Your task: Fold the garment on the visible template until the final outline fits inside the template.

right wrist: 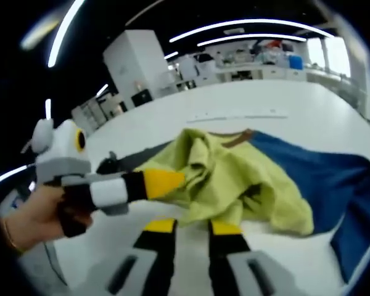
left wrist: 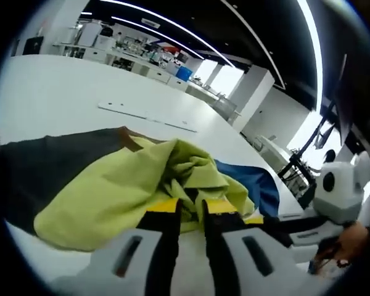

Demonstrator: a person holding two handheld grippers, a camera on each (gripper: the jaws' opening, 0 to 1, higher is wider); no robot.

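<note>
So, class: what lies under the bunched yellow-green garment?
Under the yellow-green garment lies a flat sheet, blue on one side and dark on the other. Its middle is covered, so where the colours meet cannot be seen.

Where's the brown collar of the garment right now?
In the right gripper view the brown collar sits at the far edge of the yellow-green garment, where it meets the blue mat.

At your twelve o'clock a pale strip (left wrist: 147,116) lies flat on the white table (left wrist: 55,86). Beyond it stand cluttered workbenches (left wrist: 142,58), with a blue bin (left wrist: 184,73) toward one o'clock.
</note>
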